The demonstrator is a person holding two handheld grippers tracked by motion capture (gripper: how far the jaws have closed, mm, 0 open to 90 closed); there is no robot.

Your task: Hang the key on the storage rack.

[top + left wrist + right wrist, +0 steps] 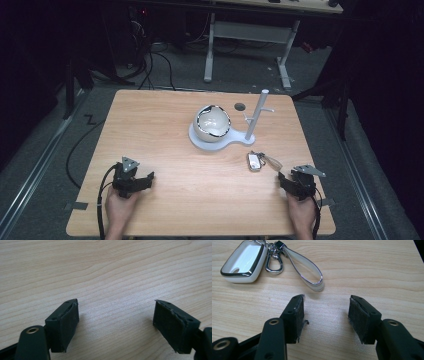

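A white key fob (254, 161) (244, 261) with a metal clasp and a pale strap loop (305, 268) lies on the wooden table (165, 145), right of centre. My right gripper (282, 177) (325, 312) rests on the table just behind the strap, open, nothing between its jaws. At the near left my left gripper (149, 177) (116, 320) also stands open over bare wood. Farther back a cream bowl (213, 123) with a dark rim sits on a white base (200, 141) that carries an upright white post (258, 112) with side pegs.
A small dark round hole (240, 106) is set in the tabletop behind the bowl. A person's hands hold both grippers at the near edge. Cables trail off the near left. Beyond the table stand a white desk frame (250, 35) and floor cables.
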